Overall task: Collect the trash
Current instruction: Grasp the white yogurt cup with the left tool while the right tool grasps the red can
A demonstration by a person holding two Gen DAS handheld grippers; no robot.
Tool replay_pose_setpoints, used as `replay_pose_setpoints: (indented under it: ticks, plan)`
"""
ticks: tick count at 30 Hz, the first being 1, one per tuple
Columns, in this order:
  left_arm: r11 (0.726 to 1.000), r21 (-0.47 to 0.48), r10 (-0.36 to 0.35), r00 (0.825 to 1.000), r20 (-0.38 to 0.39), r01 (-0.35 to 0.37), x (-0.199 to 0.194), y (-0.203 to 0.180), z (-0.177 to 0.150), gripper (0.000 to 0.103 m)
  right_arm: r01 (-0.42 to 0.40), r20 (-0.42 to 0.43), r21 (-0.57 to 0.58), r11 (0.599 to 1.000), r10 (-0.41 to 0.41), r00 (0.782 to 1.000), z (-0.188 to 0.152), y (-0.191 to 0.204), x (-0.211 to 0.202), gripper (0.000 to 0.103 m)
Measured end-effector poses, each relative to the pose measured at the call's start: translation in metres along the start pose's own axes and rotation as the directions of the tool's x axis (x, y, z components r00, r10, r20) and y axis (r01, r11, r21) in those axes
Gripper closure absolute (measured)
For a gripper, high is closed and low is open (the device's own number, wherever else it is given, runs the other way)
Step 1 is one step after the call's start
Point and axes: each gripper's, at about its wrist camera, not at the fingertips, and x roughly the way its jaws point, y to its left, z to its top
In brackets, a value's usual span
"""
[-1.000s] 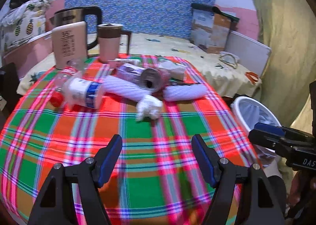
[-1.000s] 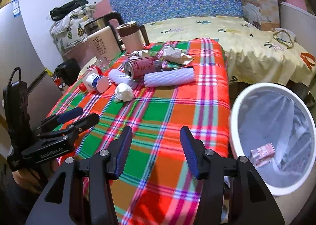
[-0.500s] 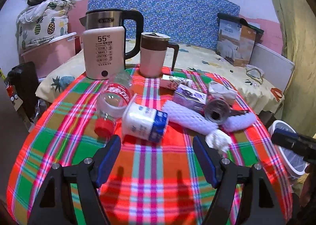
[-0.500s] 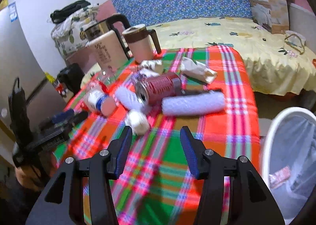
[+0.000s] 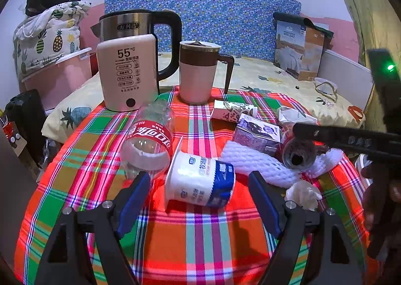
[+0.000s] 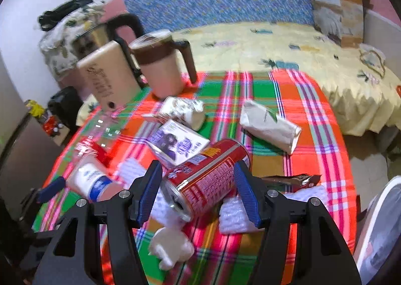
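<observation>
Trash lies on a plaid tablecloth (image 5: pixel 200 235). In the left wrist view a white and blue yogurt cup (image 5: pixel 200 183) lies on its side between the open fingers of my left gripper (image 5: pixel 199 194). A clear cola bottle (image 5: pixel 150 139) lies to its left. In the right wrist view my right gripper (image 6: pixel 198 189) is open around a red can (image 6: pixel 208 174) that lies on white foam sleeves (image 6: pixel 235 215). A purple milk carton (image 6: pixel 175 144), a crumpled tissue (image 6: pixel 170 247) and a paper wrapper (image 6: pixel 270 129) lie around it.
A kettle (image 5: pixel 130 64) and a pink mug (image 5: pixel 198 72) stand at the table's far side. A white trash bin (image 6: pixel 381 230) stands at the right, beside the table. A bed (image 6: pixel 300 59) with a box lies behind.
Both grippers have moved forward over the table. The left now frames the yogurt cup and the right now frames the red can. Both stay open.
</observation>
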Motion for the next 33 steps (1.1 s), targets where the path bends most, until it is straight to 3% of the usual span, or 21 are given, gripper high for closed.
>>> replay_pose_setpoints:
  ticks: [8,15,18,23,33]
  plan:
    - [0.997,0.013,-0.076,0.996,-0.045,0.077,0.013,-0.003,-0.001,0.019,0.009,-0.094,0.068,0.998,-0.002,0.996,-0.02,-0.022,0.0,0.038]
    - [0.998,0.029,-0.052,0.994,-0.094,0.055,0.027,-0.011,-0.002,0.019,0.013,-0.117,0.064,0.998,-0.005,0.993,-0.019,-0.02,0.009,0.04]
    - [0.999,0.025,-0.028,0.993,-0.113,0.031,0.032,-0.011,-0.002,0.019,0.001,-0.111,0.069,0.998,0.007,0.994,-0.018,-0.02,0.011,0.046]
    - [1.0,0.002,-0.018,0.994,-0.108,0.018,0.029,-0.008,-0.003,0.038,-0.022,-0.086,0.071,0.997,0.028,0.996,-0.021,-0.021,0.002,0.046]
    - [1.0,-0.009,-0.012,0.998,-0.068,0.012,0.005,-0.018,-0.01,0.039,-0.066,-0.034,0.048,0.997,0.068,0.997,-0.033,-0.025,-0.028,0.047]
